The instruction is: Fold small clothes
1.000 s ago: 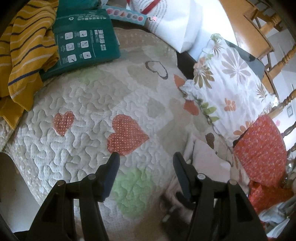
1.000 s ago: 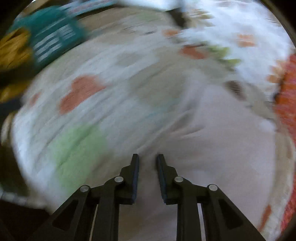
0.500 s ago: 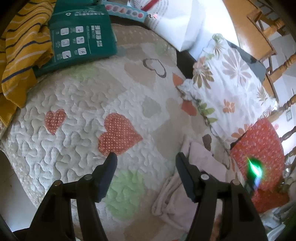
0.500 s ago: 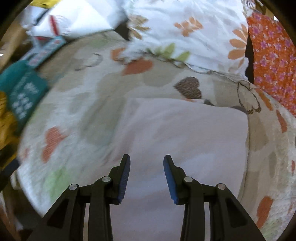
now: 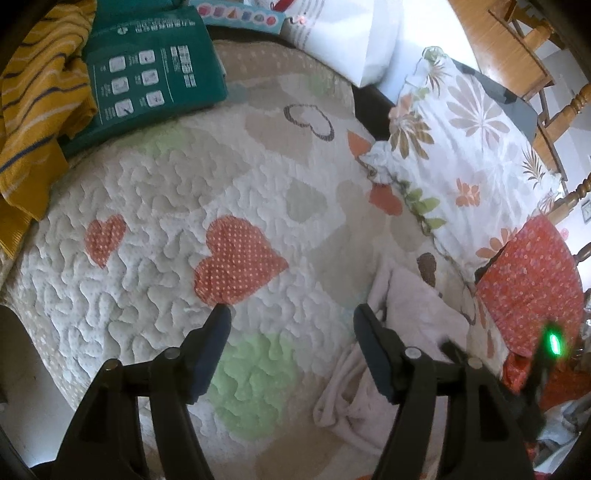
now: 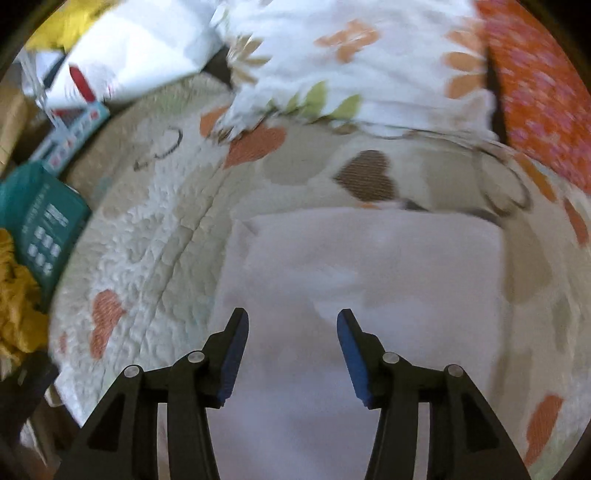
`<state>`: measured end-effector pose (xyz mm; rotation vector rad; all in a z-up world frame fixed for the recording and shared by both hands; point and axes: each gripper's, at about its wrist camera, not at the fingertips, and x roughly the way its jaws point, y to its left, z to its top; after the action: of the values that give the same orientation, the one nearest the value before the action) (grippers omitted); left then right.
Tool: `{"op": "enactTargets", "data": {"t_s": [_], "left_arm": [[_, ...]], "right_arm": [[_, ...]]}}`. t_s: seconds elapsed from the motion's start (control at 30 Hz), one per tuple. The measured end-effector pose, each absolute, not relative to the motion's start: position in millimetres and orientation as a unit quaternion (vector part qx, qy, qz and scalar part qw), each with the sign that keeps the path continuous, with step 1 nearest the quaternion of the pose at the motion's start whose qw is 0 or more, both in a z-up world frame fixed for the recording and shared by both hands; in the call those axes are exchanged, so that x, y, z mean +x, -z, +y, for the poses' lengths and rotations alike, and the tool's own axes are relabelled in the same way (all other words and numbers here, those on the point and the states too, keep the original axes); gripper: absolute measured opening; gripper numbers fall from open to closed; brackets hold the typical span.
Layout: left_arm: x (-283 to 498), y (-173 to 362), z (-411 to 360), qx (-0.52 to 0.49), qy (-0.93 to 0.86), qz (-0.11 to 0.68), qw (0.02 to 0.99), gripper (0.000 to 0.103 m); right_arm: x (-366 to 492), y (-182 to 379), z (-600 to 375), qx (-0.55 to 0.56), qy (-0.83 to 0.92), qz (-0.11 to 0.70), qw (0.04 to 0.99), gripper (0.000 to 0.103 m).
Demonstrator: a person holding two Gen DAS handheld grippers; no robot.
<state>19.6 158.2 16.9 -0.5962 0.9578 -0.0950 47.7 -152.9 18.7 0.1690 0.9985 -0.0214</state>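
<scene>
A small pale pink garment point(image 6: 369, 266) lies flat and folded on the heart-patterned quilt point(image 6: 155, 206). My right gripper point(image 6: 292, 321) is open and empty, its jaws wide apart just above the garment's near part. In the left wrist view the same garment point(image 5: 417, 314) lies bunched at the lower right. My left gripper point(image 5: 291, 314) is open and empty above the quilt point(image 5: 155, 206), to the left of the garment. The right gripper's body with a green light point(image 5: 552, 343) shows at the right edge.
A floral pillow point(image 5: 465, 147) and an orange floral cloth point(image 5: 532, 280) lie to the right. A teal package point(image 5: 147, 74) and a yellow striped garment point(image 5: 33, 96) lie at the far left. A white bag point(image 5: 351, 33) lies at the back. Wooden chairs point(image 5: 546, 85) stand beyond.
My right gripper has opened from nearly shut to wide and has let go of the pink garment, which now lies flat. The left gripper stays open and has shifted slightly.
</scene>
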Motion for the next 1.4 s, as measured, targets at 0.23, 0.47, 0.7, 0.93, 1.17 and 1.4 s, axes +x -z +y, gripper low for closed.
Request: {"op": "enactTargets", "data": {"t_s": [0.23,0.47,0.7,0.93,1.17,1.4], "left_arm": [[19,-11,146,-0.282,0.056,0.467,0.836,0.07],[16,-2,131,-0.26,0.05,0.475,0.839,0.07],[15,11,117,-0.229,0.043,0.494,0.838,0.07],[11,10,96,-0.203,0.073,0.499,0.839,0.07],[3,32,40,-0.096,0.117,0.542,0.826,0.07],[-10,43,30,-0.004,0.126,0.568,0.814,0.07]], "right_arm": [[-67,4,-220,0.168,0.04,0.469,0.866,0.072],[-90,44,-204,0.25,-0.001,0.459,0.853,0.073],[-75,61,-220,0.359,-0.041,0.459,0.812,0.021],[-110,30,-225,0.258,-0.027,0.474,0.842,0.016],[-118,31,-202,0.135,-0.006,0.503,0.854,0.025],[-118,-19,-193,0.072,0.038,0.447,0.891,0.037]]}}
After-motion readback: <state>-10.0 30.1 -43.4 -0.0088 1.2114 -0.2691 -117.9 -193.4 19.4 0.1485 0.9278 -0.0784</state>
